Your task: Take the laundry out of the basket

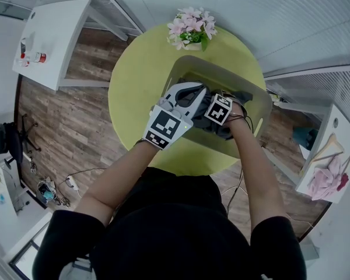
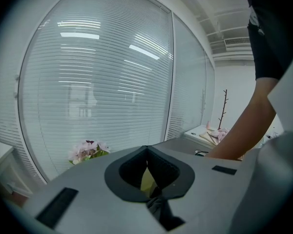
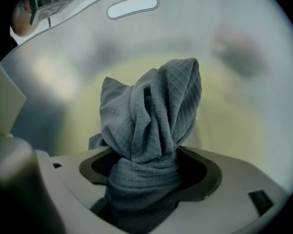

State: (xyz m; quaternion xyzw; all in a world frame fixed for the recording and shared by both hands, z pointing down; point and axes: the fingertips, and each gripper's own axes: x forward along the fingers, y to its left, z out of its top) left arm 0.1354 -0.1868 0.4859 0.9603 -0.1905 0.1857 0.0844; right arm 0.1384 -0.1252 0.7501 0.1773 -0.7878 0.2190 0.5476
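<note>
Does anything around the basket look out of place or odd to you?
Nothing stands out: the basket sits upright on the table, and the right gripper holds a grey cloth inside it.

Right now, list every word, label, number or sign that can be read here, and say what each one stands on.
None can be read.
The black-and-white square markers on the left gripper and right gripper: patterns, no letters.
The small red-and-white items on the white desk: too small to read.
The grey waffle-weave cloth: no print.
</note>
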